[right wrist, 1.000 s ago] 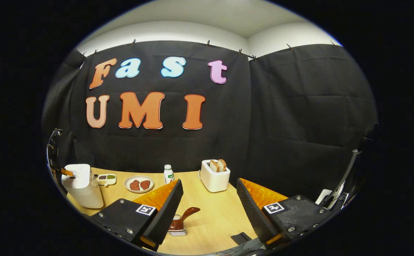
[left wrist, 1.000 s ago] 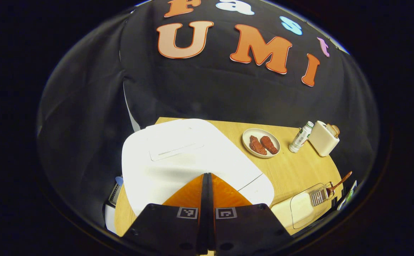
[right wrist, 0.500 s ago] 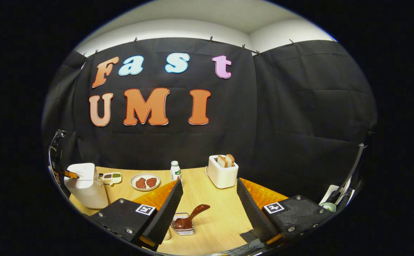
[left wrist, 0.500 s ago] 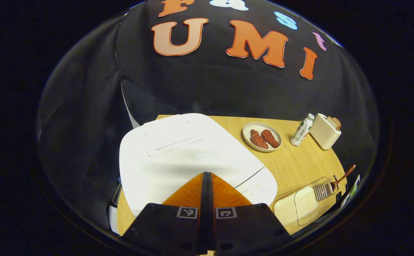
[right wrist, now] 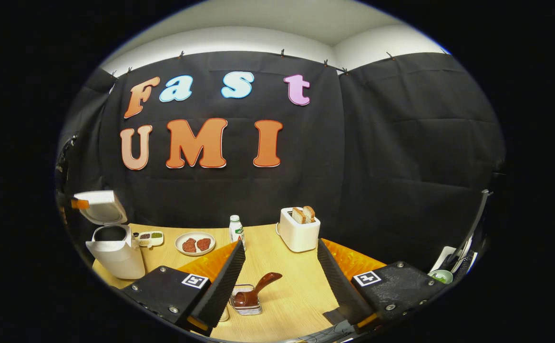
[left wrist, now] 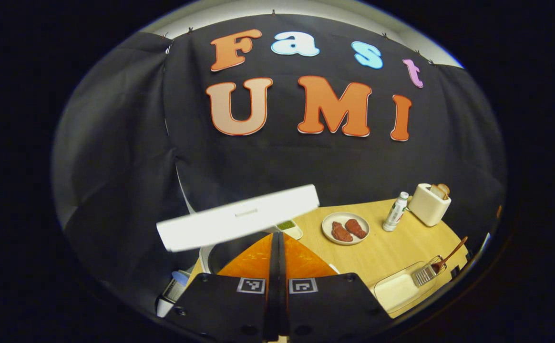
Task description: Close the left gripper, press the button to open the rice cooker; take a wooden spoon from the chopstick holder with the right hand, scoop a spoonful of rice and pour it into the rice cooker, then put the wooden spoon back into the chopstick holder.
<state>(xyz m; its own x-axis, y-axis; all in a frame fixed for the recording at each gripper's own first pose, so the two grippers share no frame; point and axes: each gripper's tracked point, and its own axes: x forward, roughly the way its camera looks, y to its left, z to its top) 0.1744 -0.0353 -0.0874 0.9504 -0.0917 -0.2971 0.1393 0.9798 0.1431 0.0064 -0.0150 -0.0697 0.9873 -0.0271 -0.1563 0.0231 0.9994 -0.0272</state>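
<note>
- Left gripper view is showing the rice cooker (left wrist: 220,255) at the table's near left, its white lid (left wrist: 239,217) standing raised and the dark inner pot (left wrist: 232,245) lying exposed.
- Left gripper (left wrist: 277,238) is hovering just above the pot's near rim, fingers pressed together with nothing between them.
- Right gripper view is showing the right gripper (right wrist: 281,259) with fingers spread wide apart, gripping nothing.
- Between those fingers, farther off, the wooden spoon (right wrist: 257,289) is leaning in the wire chopstick holder (right wrist: 246,305) on the wooden table (right wrist: 287,295).
- Farther back, a plate of meat (right wrist: 194,243), a small bottle (right wrist: 235,229) and a toaster with bread (right wrist: 298,229) are standing in a row.
</note>
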